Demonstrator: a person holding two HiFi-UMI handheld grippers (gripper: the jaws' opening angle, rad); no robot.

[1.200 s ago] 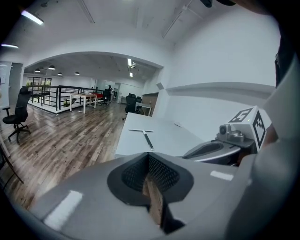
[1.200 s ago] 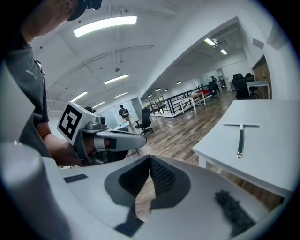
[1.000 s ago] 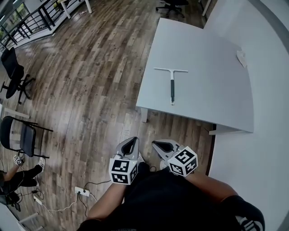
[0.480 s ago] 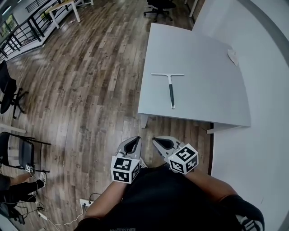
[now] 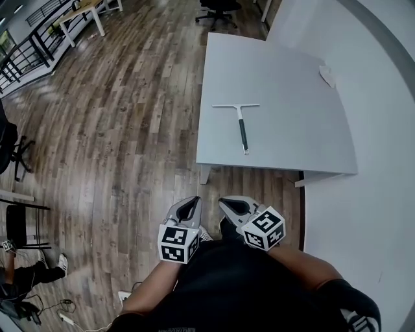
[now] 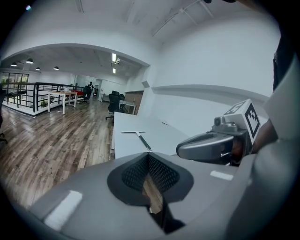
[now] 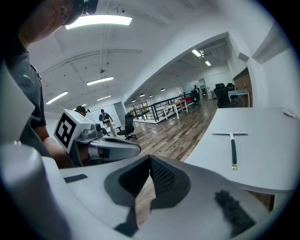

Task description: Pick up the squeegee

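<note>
Across a strip of wooden floor (image 5: pixel 130 97) from the grippers, the squeegee (image 5: pixel 240 125) lies flat on the grey table (image 5: pixel 292 84), well apart from both.

Its blade sits crosswise on the far side and its dark handle points at the table's near edge, stopping just short of it. A crumpled white scrap (image 5: pixel 328 76) rests at the far right corner, well apart from the squeegee. An office chair (image 5: pixel 217 8) stands beyond the table's far end and a railing (image 5: pixel 26 32) runs along the far left. The left gripper (image 5: pixel 192 202) and right gripper (image 5: pixel 225 204) are held side by side close to the person's body, over the floor. Each has its jaws pressed together, tips meeting, with nothing between them and touching nothing.
</note>
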